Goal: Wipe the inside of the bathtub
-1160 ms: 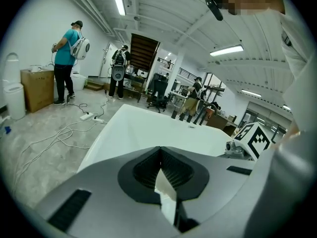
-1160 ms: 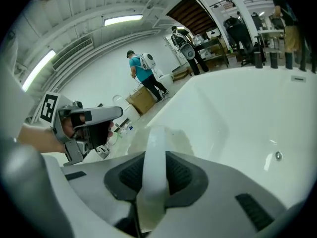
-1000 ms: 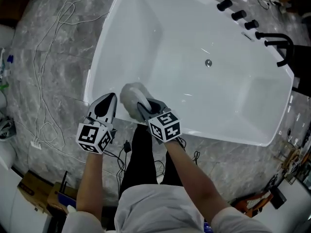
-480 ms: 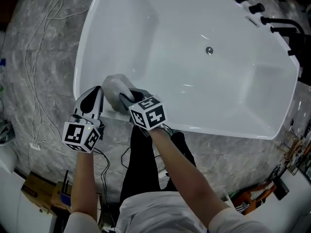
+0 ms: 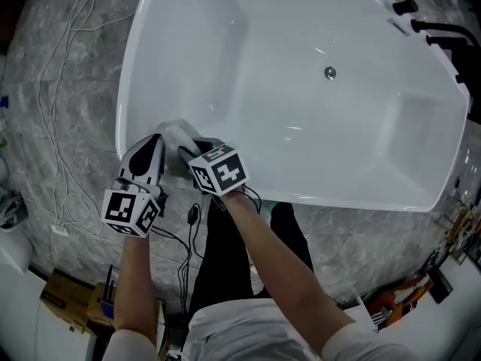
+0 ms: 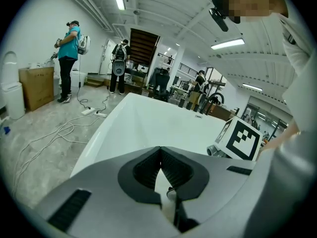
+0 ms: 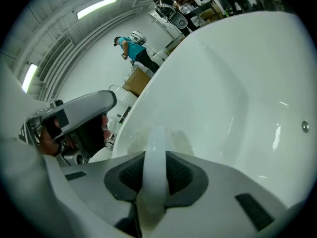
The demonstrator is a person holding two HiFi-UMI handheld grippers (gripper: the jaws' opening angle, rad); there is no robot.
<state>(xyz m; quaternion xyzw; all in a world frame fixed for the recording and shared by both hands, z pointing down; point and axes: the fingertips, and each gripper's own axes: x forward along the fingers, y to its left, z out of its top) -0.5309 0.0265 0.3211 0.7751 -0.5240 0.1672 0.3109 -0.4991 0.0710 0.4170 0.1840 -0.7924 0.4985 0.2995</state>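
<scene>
The big white glossy bathtub [image 5: 301,119] sits on the grey marble floor [image 5: 68,66], its basin bare down to the small metal drain [image 5: 330,72]. At its near left corner, a pale grey-white wiping cloth [image 5: 173,134] is bunched against the rim. The right gripper [image 5: 189,155] is clamped on a thin fold of that cloth [image 7: 154,165]. The left gripper [image 5: 152,146] hovers just beside it, jaws pressed together on nothing [image 6: 159,165].

I'd worry about that narrow grip: dragged across the slick wall, the cloth could pull free. Reaching the far side means leaning over the tub, and the loose white cables [image 5: 56,134] on the floor could catch a foot.
</scene>
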